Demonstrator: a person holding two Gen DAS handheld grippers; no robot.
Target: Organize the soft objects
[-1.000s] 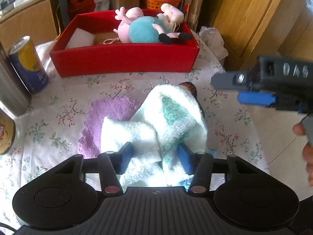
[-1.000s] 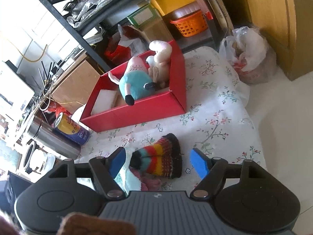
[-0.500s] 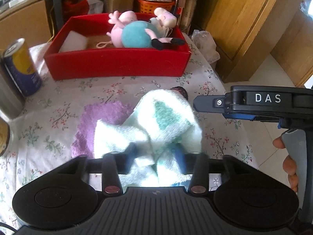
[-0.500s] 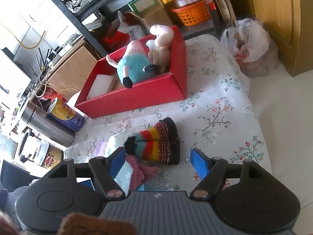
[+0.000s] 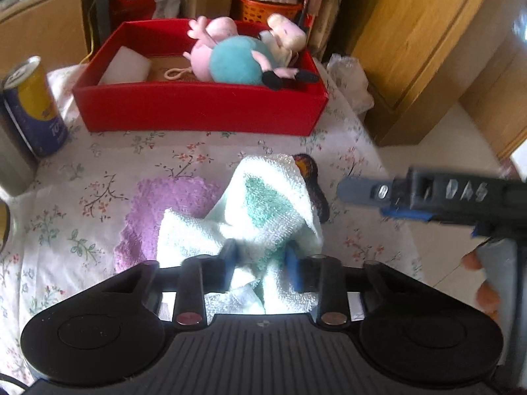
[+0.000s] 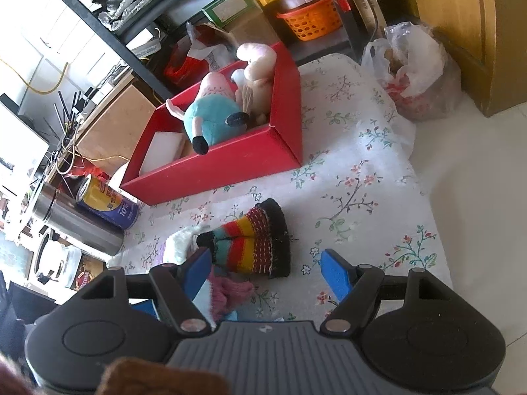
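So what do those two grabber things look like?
Each gripper is black plastic with a ribbed grey-black body, two round discs at its sides, and bright blue pads on its fingers. The left gripper and right gripper match. Seen from the side, the right one has white letters, DAS. Bare fingertips hold its handle.

L claw (image 5: 260,265): black plastic body, ribbed grey top plate, 2 round caps, blue finger pads, silver/red rivet heads | R claw (image 6: 265,268): same build, blue pads, silver rivets; side view shows raised "DAS" lettering, 1 screw | skin: fingertips on R grip (image 5: 482,279) | brown sleeve edge (image 6: 158,377)
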